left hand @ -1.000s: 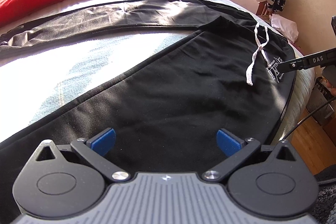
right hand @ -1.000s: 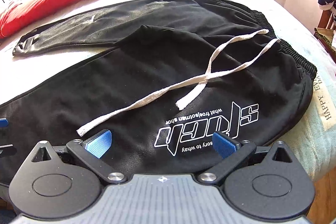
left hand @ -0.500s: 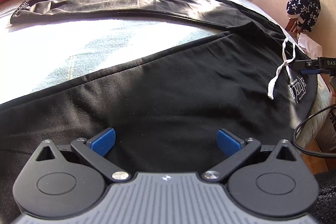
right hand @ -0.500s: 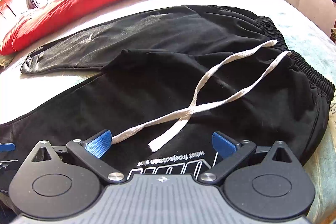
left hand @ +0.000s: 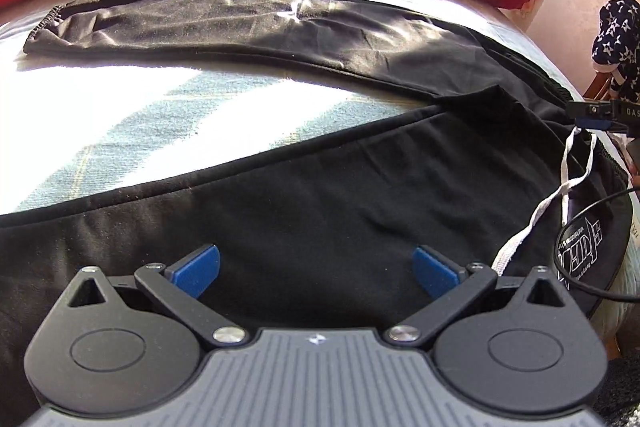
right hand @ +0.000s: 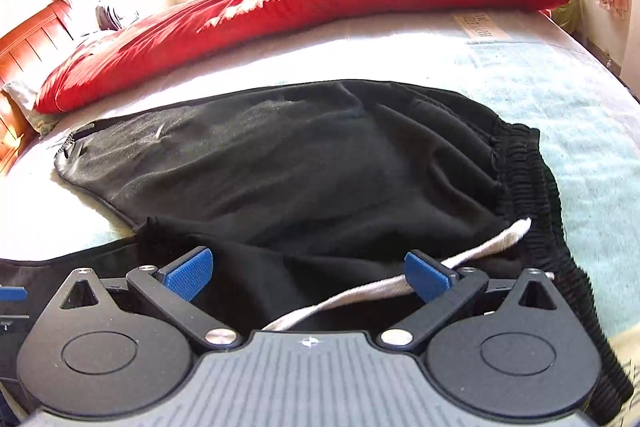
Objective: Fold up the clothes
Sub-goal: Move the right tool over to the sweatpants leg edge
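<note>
The left gripper [left hand: 316, 269], black with blue finger pads, hung with its jaws spread wide and nothing between them, low over the near leg of a pair of black cotton jogging trousers [left hand: 320, 195]. The right gripper [right hand: 308, 273], of the same make, was likewise spread wide and gripped nothing; it sat low over the trousers near their gathered elastic waistband [right hand: 532, 183]. A white flat drawstring [right hand: 472, 255] ran under its right finger. In the left view the right gripper showed at the far right edge, above the waistband.

The trousers lay flat on a pale blue and white bed cover [left hand: 120, 131], legs splayed apart in a V, the far leg reaching toward a long red cushion [right hand: 280, 15] at the bed's far side. White printed lettering [left hand: 580, 251] marked the near hip.
</note>
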Demonstrator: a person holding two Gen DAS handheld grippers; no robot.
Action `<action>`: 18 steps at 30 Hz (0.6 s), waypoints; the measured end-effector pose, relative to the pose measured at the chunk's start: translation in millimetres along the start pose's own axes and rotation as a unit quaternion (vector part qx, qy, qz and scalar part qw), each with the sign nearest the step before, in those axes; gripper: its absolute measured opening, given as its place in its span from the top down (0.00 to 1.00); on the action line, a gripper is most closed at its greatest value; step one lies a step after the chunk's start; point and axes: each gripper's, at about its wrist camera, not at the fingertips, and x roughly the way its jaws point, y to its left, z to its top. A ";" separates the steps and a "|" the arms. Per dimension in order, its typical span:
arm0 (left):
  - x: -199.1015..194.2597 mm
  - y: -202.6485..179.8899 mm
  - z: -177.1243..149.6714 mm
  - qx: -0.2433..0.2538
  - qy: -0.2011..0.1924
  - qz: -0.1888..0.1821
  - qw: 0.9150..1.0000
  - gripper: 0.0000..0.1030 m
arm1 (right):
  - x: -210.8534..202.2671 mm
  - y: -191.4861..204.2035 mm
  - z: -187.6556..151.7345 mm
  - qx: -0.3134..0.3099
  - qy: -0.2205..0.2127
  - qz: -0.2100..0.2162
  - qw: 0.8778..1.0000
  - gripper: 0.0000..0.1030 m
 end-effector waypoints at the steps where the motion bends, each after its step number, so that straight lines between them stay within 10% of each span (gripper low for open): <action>1: 4.4 -1.6 -1.3 -0.004 0.005 0.003 1.000 0.01 | 4.8 -9.2 4.2 0.003 -0.002 0.008 1.000 0.00; 13: 18.0 -5.8 -6.7 0.014 0.017 0.035 0.999 0.00 | 36.7 -65.7 22.5 -0.036 0.058 0.047 0.997 0.01; 18: 22.0 -3.0 2.6 -0.014 0.025 0.047 0.998 0.01 | -4.0 -83.8 55.7 -0.079 0.002 0.017 0.997 0.03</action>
